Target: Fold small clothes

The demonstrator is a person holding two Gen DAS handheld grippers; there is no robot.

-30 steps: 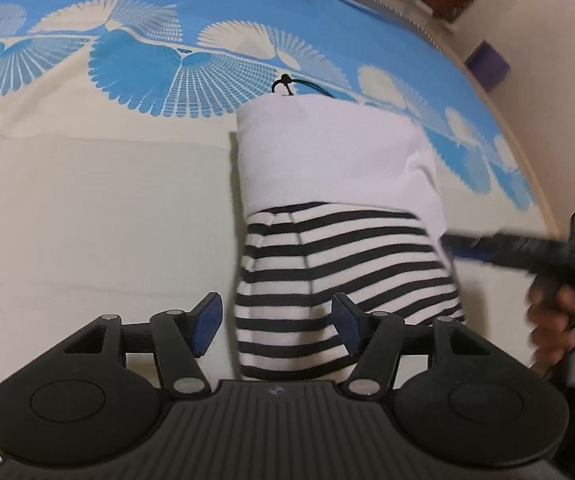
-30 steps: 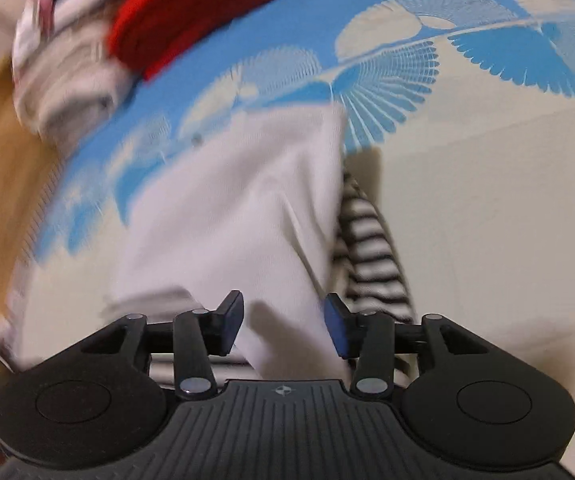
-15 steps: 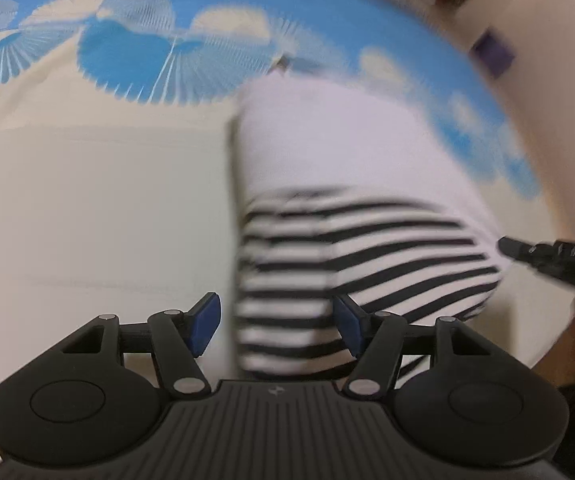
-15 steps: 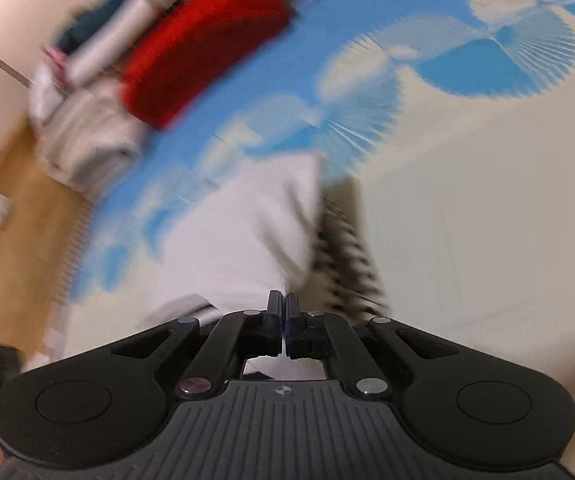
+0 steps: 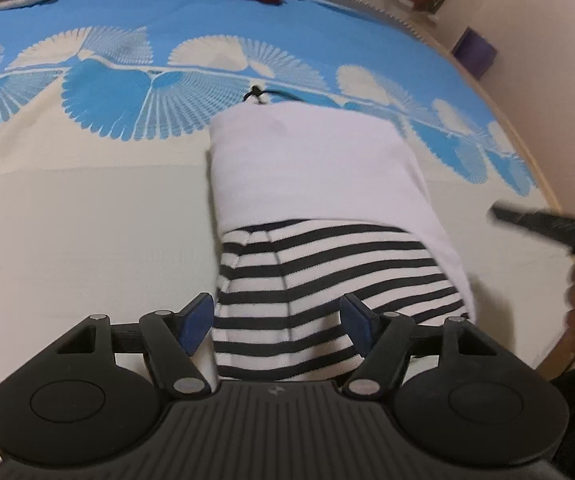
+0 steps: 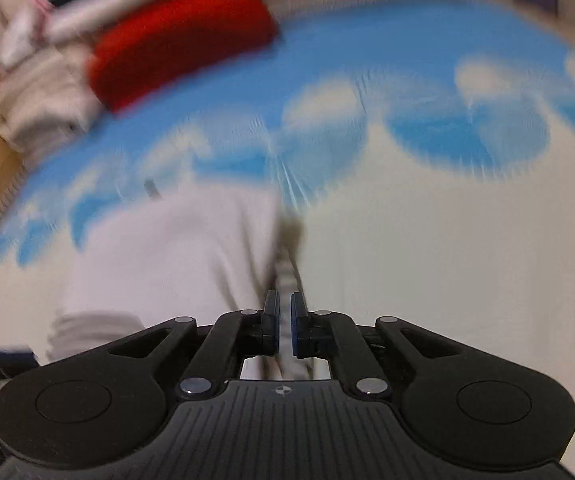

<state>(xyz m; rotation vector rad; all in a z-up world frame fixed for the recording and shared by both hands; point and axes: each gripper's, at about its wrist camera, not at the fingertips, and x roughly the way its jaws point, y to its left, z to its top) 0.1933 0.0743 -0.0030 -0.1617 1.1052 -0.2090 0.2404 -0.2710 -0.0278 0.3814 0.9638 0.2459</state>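
Left wrist view: the left gripper (image 5: 277,318) keeps its jaws spread wide over the striped end of the folded garment (image 5: 319,208), which lies on the bed (image 5: 79,216) as before. Half a second ago its picture was blurred; now it is sharp. The right gripper (image 6: 284,326), earlier pinched tight, shows a narrow gap; whether it holds cloth, I cannot tell.

Your two wrist cameras look low and close across the blue-and-cream fan-patterned bedspread (image 5: 87,208), sharing the folded white-and-striped garment (image 5: 311,176) (image 6: 167,256).
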